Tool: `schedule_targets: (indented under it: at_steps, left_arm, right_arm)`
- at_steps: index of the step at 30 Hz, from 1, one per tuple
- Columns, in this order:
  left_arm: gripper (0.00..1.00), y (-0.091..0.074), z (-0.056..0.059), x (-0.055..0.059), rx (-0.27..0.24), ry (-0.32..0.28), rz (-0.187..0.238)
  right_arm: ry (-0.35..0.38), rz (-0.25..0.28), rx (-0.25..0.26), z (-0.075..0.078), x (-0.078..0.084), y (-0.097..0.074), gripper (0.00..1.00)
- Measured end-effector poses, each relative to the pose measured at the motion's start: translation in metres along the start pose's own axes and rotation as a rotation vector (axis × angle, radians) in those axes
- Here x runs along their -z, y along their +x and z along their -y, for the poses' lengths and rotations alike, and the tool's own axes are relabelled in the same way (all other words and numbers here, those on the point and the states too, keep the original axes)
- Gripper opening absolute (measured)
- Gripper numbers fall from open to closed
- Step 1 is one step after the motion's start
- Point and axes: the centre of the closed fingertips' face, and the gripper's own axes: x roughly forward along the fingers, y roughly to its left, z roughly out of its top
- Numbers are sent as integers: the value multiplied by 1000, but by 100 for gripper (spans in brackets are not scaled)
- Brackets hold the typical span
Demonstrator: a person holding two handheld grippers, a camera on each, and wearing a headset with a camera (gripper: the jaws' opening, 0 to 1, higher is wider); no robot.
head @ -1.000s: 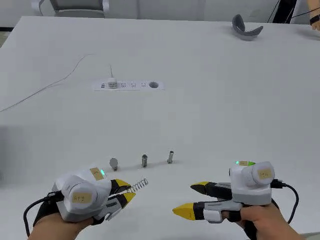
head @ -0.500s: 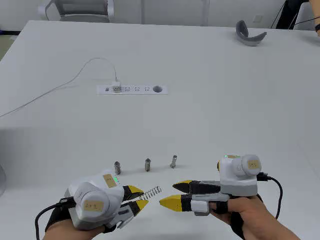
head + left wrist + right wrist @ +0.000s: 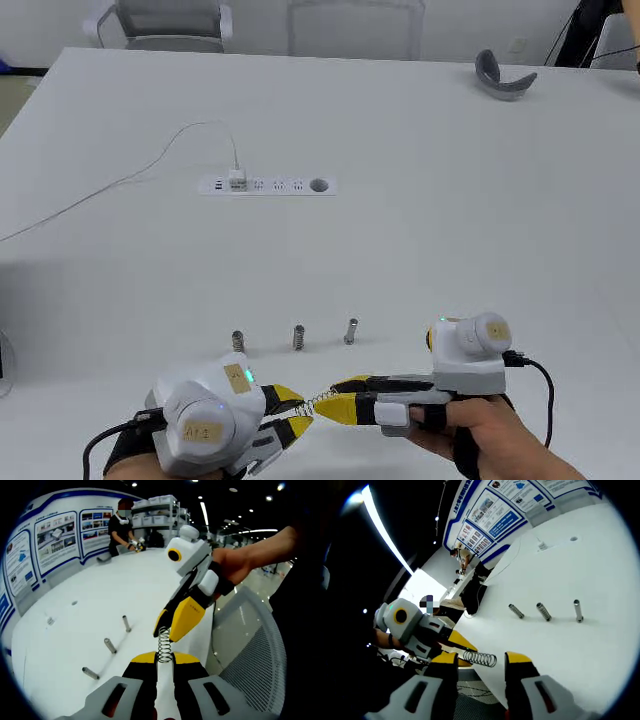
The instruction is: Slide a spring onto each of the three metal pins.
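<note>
Item: thin steel coil spring [image 3: 164, 645], held above the white bench [image 3: 450, 250] near its front edge; left hand-held gripper [image 3: 164, 658] pinched on one end; right hand-held gripper [image 3: 481, 658] spread, jaws either side of the free end, contact unclear.
Step, as we judge it: handover; close right lightly so the coil isn't crushed, keep the axis straight, then release left.
Holders: three short metal pins standing on the bench; left pin [image 3: 516, 611] & mid pin [image 3: 543, 611] each carry a spring; right pin [image 3: 577, 611] bare, prob. the target.
</note>
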Motion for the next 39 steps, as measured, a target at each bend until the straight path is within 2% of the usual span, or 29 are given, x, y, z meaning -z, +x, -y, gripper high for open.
schedule_targets:
  at_steps: [5,24,34,39]
  left_arm:
    - [11,1,3,-1,10,7,4]
    - [10,1,5,0,37,56,-10]
    - [10,2,8,1,59,53,-11]
    - [10,1,7,-4,84,45,5]
  right_arm:
    - [32,5,-29,-5,4,1,30]
    - [74,12,-56,-10,2,-5,15]
    - [33,-5,-71,-21,2,-5,12]
    - [-73,-60,-45,-24,-2,-8,12]
